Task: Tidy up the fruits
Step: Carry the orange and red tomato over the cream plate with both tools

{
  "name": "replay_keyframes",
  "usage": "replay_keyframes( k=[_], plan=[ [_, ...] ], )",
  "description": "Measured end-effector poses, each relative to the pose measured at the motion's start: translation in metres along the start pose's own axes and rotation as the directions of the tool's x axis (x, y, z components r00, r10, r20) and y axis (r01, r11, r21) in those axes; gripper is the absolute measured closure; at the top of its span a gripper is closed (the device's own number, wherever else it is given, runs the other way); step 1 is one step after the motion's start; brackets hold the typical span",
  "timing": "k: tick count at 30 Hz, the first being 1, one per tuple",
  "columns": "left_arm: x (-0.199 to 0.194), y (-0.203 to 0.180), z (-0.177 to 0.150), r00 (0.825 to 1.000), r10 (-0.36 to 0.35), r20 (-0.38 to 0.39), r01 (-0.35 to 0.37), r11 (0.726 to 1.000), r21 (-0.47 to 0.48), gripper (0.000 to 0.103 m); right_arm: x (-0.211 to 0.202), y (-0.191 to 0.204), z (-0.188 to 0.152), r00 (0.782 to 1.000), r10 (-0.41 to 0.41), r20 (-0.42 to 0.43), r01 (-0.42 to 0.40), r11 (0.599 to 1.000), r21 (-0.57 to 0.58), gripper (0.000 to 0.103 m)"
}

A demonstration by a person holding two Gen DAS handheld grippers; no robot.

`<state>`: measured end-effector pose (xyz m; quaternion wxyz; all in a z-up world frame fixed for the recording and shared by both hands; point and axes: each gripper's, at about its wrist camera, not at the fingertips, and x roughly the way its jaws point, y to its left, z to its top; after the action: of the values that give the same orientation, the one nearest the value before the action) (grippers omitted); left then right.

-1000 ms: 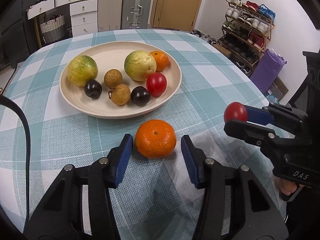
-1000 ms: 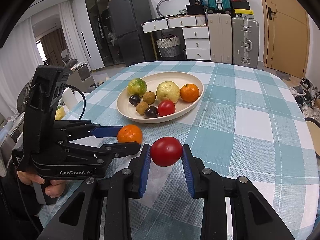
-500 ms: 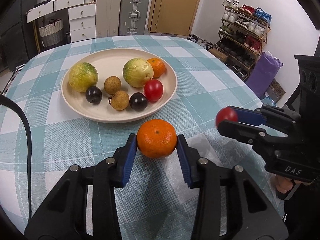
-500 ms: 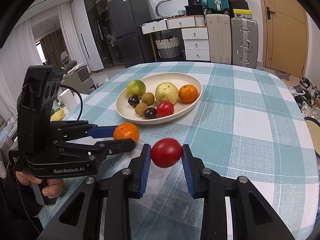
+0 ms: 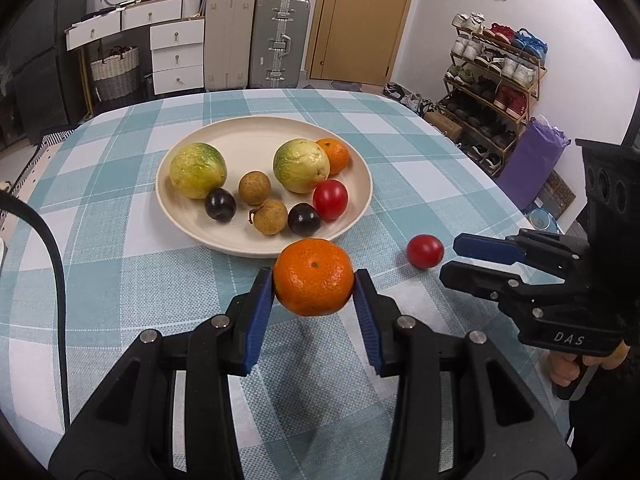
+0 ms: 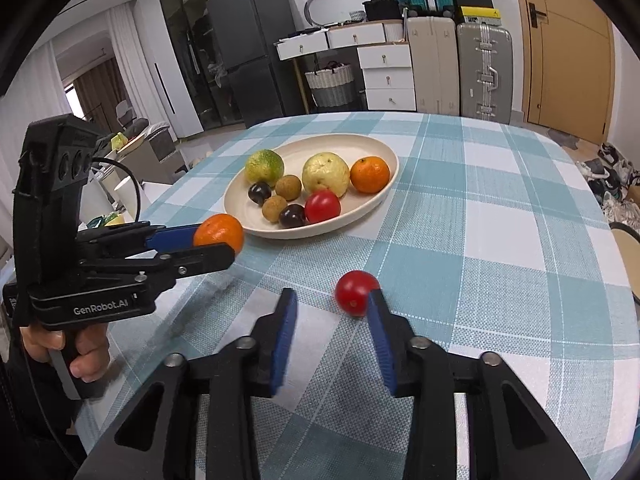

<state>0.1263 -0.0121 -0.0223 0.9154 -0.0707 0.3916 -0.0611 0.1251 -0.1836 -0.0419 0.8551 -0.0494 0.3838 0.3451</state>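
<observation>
now that the right claw (image 6: 332, 312) is opening, its tomato (image 6: 356, 292) lies loose on the tabletop (image 6: 500, 240) at lower centre, short of the plate (image 6: 384, 196); left claw (image 5: 314, 292) grips the orange (image 5: 314, 278).

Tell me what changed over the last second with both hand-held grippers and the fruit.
The left hand-held gripper closed on the loose orange and lifted it. The right hand-held gripper is opening and has let go of the loose tomato, now on the tablecloth. The plate and its fruit stayed put.

Right tongs (image 6: 332, 316) (opening) beside tomato (image 6: 355, 292)
</observation>
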Motion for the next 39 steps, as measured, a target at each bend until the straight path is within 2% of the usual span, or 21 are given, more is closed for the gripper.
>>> replay_keyframes(
  k=[6, 15, 20, 23, 28, 35, 39],
  plan=[
    [-0.003, 0.005, -0.001, 1.0, 0.001, 0.009, -0.001, 1.0, -0.009, 0.066, 0.013, -0.015, 0.003, 0.998, -0.039, -0.054, 0.042, 0.998, 0.056, 0.055],
    [-0.002, 0.016, -0.001, 1.0, -0.017, 0.017, 0.018, 0.999, -0.041, 0.066, 0.032, 0.002, 0.006, 0.991, -0.062, -0.118, 0.062, 0.998, -0.012, 0.055],
    [-0.003, 0.022, 0.002, 1.0, -0.019, 0.023, 0.02, 0.999, -0.047, 0.066, 0.038, 0.01, 0.008, 0.986, -0.101, -0.131, 0.096, 0.994, -0.045, 0.062],
    [-0.003, 0.025, 0.002, 0.999, -0.019, 0.027, 0.02, 0.998, -0.051, 0.066, 0.036, 0.011, 0.006, 0.987, -0.097, -0.129, 0.091, 0.995, -0.046, 0.064],
    [-0.001, 0.028, 0.002, 1.0, -0.019, 0.022, 0.02, 0.998, -0.059, 0.066, 0.035, 0.008, 0.007, 0.986, -0.114, -0.124, 0.11, 0.993, -0.044, 0.075],
    [-0.005, 0.029, 0.005, 0.999, -0.009, 0.037, 0.011, 0.998, -0.06, 0.066, 0.03, 0.007, 0.01, 0.991, -0.095, -0.099, 0.093, 0.995, -0.028, 0.075],
    [-0.008, 0.029, 0.01, 0.999, 0.007, 0.051, -0.005, 0.999, -0.048, 0.066, 0.019, 0.009, 0.019, 0.997, -0.068, -0.045, 0.067, 0.998, -0.022, 0.075]
  ],
)
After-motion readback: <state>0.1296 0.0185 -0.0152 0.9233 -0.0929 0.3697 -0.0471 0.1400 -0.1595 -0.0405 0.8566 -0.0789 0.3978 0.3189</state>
